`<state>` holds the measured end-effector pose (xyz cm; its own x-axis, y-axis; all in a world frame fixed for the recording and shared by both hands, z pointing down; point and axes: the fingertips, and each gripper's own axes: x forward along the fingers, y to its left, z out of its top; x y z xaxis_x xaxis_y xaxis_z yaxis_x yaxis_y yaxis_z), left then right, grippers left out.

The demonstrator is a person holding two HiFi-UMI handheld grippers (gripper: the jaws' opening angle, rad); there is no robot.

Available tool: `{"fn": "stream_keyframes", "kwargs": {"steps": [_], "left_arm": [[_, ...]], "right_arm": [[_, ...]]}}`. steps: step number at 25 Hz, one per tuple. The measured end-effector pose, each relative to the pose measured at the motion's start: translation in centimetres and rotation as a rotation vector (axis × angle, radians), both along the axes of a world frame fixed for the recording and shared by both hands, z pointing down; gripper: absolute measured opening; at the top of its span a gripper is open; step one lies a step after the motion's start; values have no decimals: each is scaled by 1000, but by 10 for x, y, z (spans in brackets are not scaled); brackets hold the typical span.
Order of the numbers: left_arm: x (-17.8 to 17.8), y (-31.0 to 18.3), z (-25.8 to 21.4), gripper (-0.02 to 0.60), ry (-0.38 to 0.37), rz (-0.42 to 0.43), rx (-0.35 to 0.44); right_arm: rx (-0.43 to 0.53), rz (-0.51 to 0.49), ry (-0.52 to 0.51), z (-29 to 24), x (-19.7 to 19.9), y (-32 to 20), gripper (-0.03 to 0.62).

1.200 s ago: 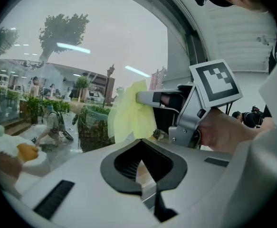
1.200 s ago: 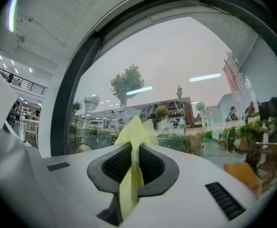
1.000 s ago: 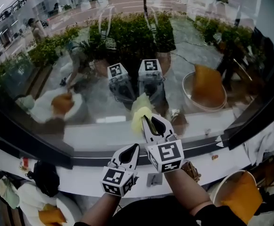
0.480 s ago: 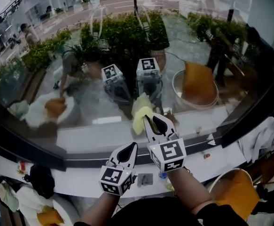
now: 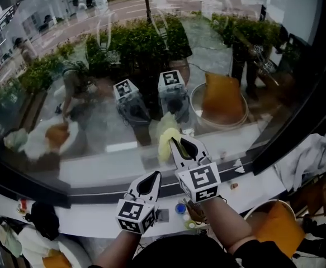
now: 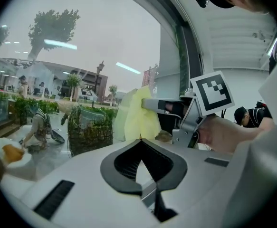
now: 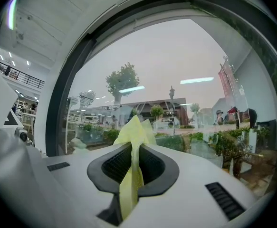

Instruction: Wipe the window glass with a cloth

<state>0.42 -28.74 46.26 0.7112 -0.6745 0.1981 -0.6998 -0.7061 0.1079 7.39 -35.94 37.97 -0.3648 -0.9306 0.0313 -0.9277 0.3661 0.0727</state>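
Observation:
A yellow cloth [image 5: 167, 137] is pinched in my right gripper [image 5: 179, 144], whose jaws are shut on it; the cloth's bunched end presses at the window glass [image 5: 95, 99] just above the sill. In the right gripper view the yellow cloth [image 7: 132, 137] sticks out between the jaws toward the glass [image 7: 176, 80]. My left gripper [image 5: 151, 178] hangs lower and to the left, off the glass, jaws shut with nothing in them. The left gripper view shows the cloth [image 6: 136, 113] and the right gripper [image 6: 167, 106] ahead of it.
A dark window frame [image 5: 297, 121] runs along the right and under the glass. A white sill ledge [image 5: 95, 216] lies below with small items. An orange-lined bowl [image 5: 277, 228] sits at lower right and a white rag [image 5: 308, 161] at far right. Reflections fill the pane.
The view has shifted slightly; the right gripper with the cloth stays against the lower glass, nearly unmoved. The left gripper holds its place below.

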Motion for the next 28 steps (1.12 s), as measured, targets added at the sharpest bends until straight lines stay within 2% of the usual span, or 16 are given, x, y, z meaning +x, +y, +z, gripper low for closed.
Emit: {"fn": "stream_keyframes", "kwargs": {"steps": [15,23,28], "left_arm": [[108,10,1,8,-44,46,-5],[185,25,-5,8,-31,58,-5],[206,34,-5,8,-28,64,-2]], "right_arm": [[-1,35,-19,4,130,8,52],[-11,97,-4,4,233,15,52],[-22,137,1,7,273,18,52]]}}
